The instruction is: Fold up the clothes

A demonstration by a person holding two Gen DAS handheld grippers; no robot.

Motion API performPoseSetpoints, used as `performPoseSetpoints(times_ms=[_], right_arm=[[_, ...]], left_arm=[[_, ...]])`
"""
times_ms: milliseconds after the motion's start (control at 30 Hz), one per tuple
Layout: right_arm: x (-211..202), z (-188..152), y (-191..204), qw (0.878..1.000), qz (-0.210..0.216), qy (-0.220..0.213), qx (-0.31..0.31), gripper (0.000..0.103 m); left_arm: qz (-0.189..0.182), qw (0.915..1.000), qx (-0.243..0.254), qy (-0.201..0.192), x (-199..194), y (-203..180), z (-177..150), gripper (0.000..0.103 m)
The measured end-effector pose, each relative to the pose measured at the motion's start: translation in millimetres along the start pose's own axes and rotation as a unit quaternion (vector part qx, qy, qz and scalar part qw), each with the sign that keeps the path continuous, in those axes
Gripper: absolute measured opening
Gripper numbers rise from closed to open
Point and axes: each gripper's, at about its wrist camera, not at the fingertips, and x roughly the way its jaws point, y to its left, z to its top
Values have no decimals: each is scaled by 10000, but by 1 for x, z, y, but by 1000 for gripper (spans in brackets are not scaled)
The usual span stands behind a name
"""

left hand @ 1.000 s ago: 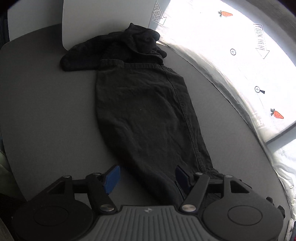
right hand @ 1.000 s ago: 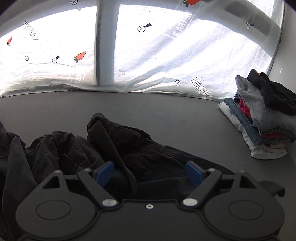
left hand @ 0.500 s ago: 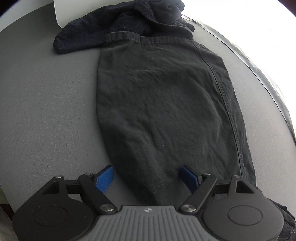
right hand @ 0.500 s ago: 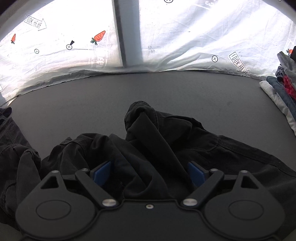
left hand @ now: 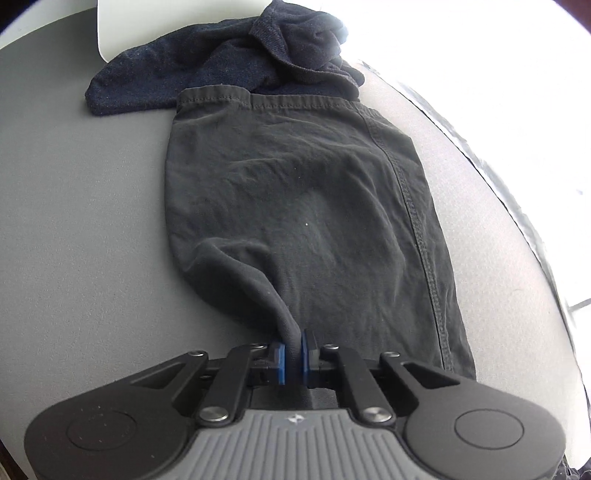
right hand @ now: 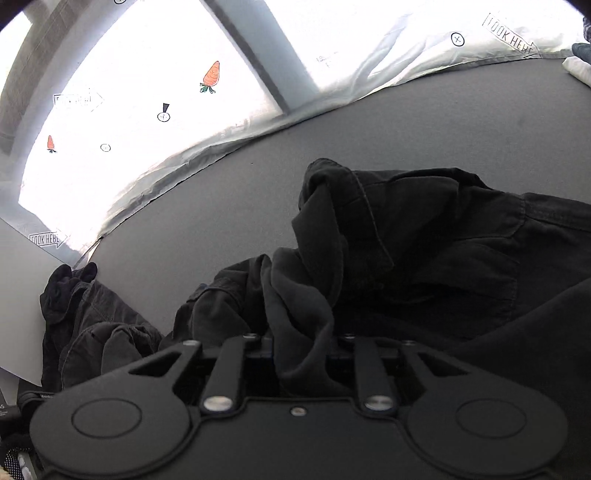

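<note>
Black trousers (left hand: 314, 206) lie on the grey table (left hand: 74, 221), one leg stretched away from me toward its hem. My left gripper (left hand: 294, 354) is shut on a pinch of that leg's near edge, blue pads pressed on the cloth. In the right wrist view the bunched waist part of the trousers (right hand: 424, 258) lies crumpled in front. My right gripper (right hand: 301, 354) is shut on a fold of this black cloth, which hides its pads.
A dark navy knit garment (left hand: 240, 62) lies bunched beyond the trouser hem, against a white board (left hand: 166, 22). A white printed sheet (right hand: 166, 110) hangs behind the table. The corner of a clothes pile (right hand: 580, 62) shows at far right.
Both grippers were open over the trousers and have closed on the cloth. The left moved lower and nearer the leg; the right view swung left, the clothes pile sliding almost out of view.
</note>
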Motion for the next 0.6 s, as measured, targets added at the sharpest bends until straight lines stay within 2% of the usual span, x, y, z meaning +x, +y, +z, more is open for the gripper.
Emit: performPoseSetpoints(times_ms=[167, 300, 367, 500, 600], right_arm=[[-1, 15, 26, 9978, 617, -221, 41, 15], [12, 45, 82, 9933, 956, -392, -513, 14], [19, 63, 114, 9880, 1263, -537, -705, 14], [37, 96, 182, 9745, 1866, -803, -953, 14], [56, 108, 235, 9664, 2022, -833, -1351, 18]], left_arm=[[-398, 9975, 292, -502, -27, -14, 24, 6], [-734, 9910, 330, -1071, -54, -22, 61, 5], [-802, 9848, 400, -1487, -73, -25, 86, 5], [-782, 9652, 600, -2424, -115, -21, 132, 5], [-565, 9526, 684, -2911, -133, -14, 155, 5]])
